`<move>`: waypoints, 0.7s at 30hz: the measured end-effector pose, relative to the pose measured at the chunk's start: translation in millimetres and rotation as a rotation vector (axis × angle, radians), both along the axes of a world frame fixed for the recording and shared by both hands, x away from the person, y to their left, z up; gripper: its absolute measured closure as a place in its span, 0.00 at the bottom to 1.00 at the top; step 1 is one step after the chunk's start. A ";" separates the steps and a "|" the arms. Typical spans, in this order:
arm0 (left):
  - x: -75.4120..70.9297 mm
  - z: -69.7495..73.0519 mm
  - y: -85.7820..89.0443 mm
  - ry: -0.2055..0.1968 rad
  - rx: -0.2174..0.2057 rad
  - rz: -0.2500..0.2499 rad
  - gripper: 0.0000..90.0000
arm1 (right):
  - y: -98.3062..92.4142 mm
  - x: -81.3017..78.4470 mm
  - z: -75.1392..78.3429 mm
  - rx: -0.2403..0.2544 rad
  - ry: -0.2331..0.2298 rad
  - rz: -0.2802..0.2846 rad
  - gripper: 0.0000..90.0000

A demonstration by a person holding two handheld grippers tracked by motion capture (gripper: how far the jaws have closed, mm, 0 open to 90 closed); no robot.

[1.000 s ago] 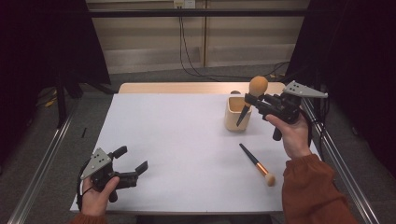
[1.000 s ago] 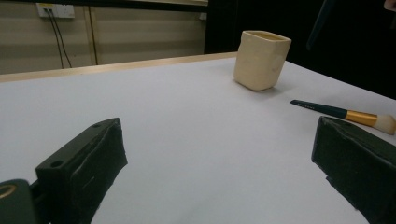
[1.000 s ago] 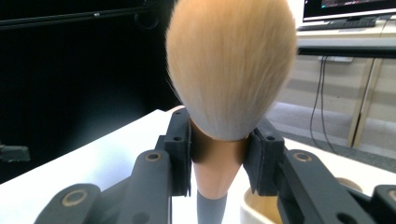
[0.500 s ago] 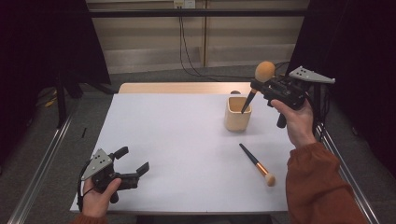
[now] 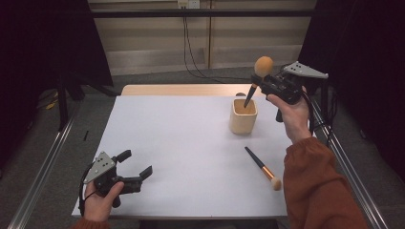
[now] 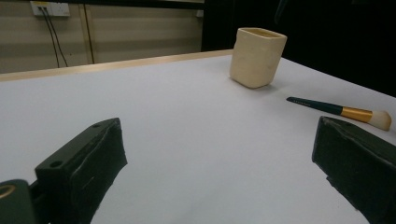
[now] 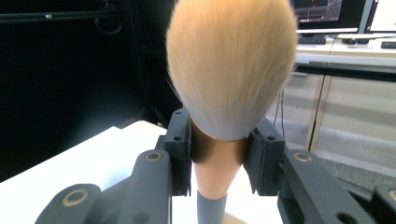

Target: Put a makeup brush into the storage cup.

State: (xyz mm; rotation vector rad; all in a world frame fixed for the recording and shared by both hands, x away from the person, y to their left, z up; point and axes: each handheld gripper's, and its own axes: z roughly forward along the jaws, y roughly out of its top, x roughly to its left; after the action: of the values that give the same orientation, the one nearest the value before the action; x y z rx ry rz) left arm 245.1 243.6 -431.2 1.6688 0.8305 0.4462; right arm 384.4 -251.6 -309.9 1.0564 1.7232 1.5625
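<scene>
My right gripper (image 5: 260, 84) is shut on a large powder brush (image 5: 263, 66) with a fluffy orange head, held above the cream cup (image 5: 243, 115); the dark handle points down toward the cup's mouth. In the right gripper view the pads clamp the brush (image 7: 231, 65) at its ferrule. A second, slimmer brush (image 5: 262, 167) with a dark handle and gold band lies on the white table in front of the cup. My left gripper (image 5: 137, 164) rests open near the table's front left corner. Ahead of it stand the cup (image 6: 257, 56) and the slim brush (image 6: 341, 112).
The white table top (image 5: 181, 138) ends in a wooden strip at the far edge. Metal rails run along both sides on the floor. Cables hang down the wall behind the table.
My right hand has carried the powder brush up and slightly rightward, lifting its handle higher over the cup. The left hand has stayed still.
</scene>
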 end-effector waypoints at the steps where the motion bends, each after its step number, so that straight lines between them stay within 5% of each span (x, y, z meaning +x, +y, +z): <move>1: 0.1 -0.1 0.0 0.000 0.001 0.000 0.03 | 0.3 1.8 -0.2 0.000 -0.002 -0.009 0.74; 21: 1.9 -0.8 1.7 0.003 0.006 0.000 0.03 | 1.1 12.7 -28.3 -0.027 0.067 -0.017 0.74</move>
State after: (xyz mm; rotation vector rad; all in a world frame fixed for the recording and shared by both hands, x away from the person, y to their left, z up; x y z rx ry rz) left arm 247.0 245.3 -432.0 1.6749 0.8320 0.4472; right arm 397.1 -250.5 -338.2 1.1184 1.7703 1.5047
